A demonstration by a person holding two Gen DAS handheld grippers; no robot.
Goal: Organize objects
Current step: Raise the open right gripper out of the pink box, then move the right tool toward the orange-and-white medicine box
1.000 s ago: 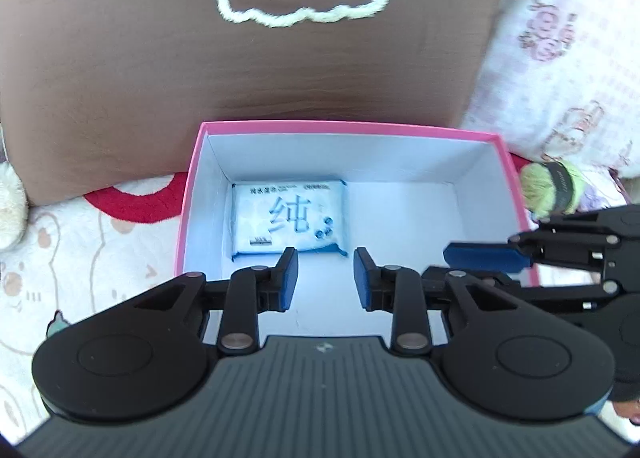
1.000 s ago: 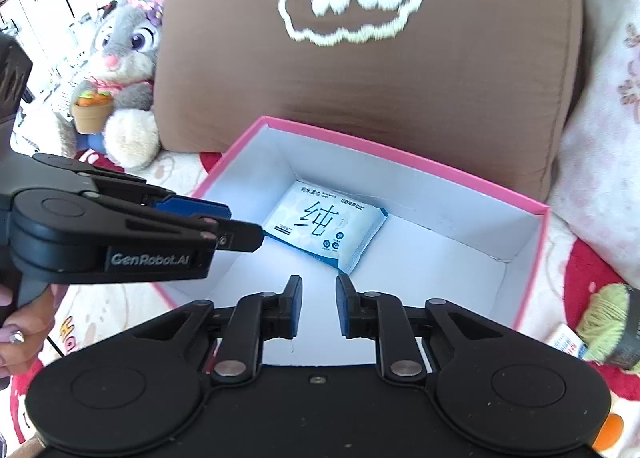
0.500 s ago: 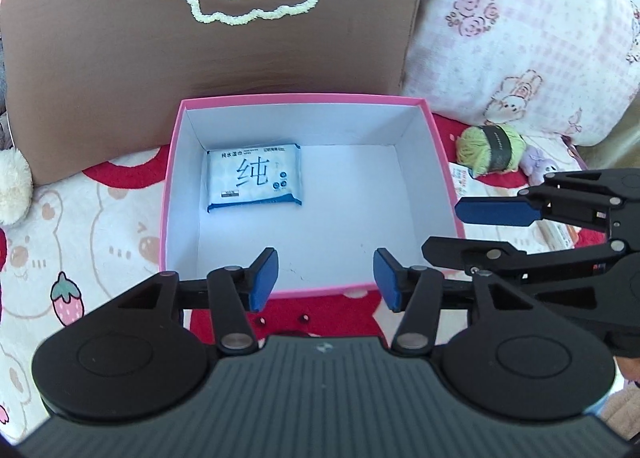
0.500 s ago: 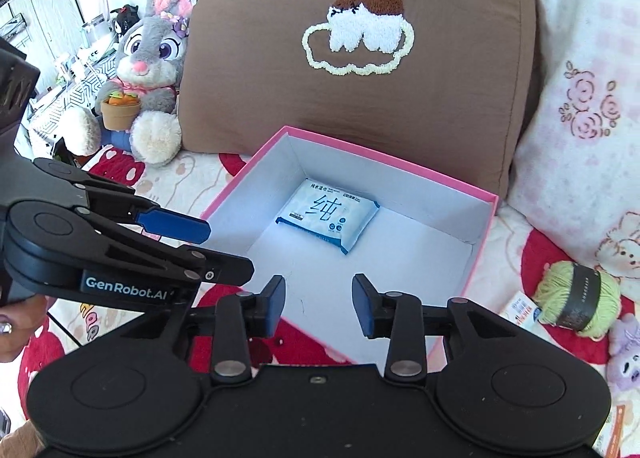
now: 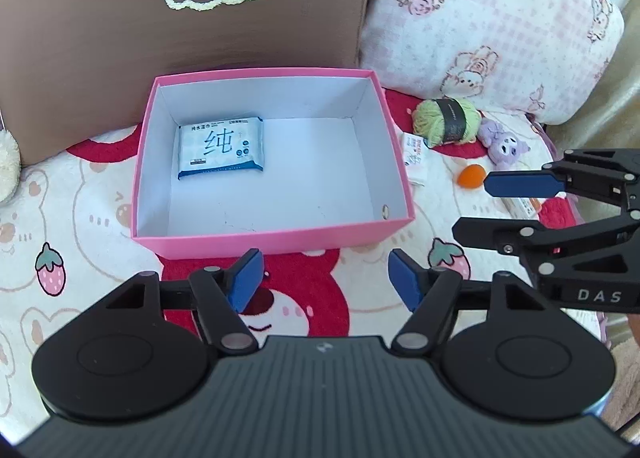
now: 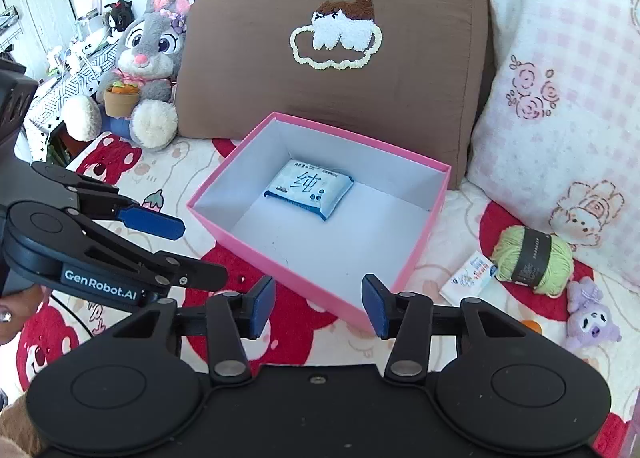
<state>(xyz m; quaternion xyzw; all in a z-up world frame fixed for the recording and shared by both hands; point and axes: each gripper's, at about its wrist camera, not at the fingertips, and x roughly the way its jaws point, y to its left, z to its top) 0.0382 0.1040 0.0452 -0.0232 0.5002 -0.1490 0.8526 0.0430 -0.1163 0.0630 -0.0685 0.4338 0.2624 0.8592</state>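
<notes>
While you hold both tools low over the bedspread, your left gripper (image 5: 324, 278) hangs just short of the near wall of the pink box (image 5: 280, 240); its jaws have just been opening and nothing lies between its blue pads (image 5: 246, 278). Your right gripper (image 6: 318, 306) is released too, its jaws also just opened and empty, poised over the box's near corner. Each tool shows in the other's view, side by side, apart from the box.

Inside the box, the wipes packet (image 5: 221, 147) lies flat on the white floor, toward the far left corner, alone in there.

Outside, to the right of the box, you have a small sachet (image 6: 470, 273), a green yarn ball (image 6: 532, 254), a purple plush toy (image 6: 592, 316) and an orange ball (image 5: 472, 176) lying on the bedspread. Beyond the box, a brown cushion (image 6: 360, 58) leans upright, with a pink checked pillow (image 6: 568, 70) to its right and a grey rabbit plush (image 6: 150, 58) to its left.
</notes>
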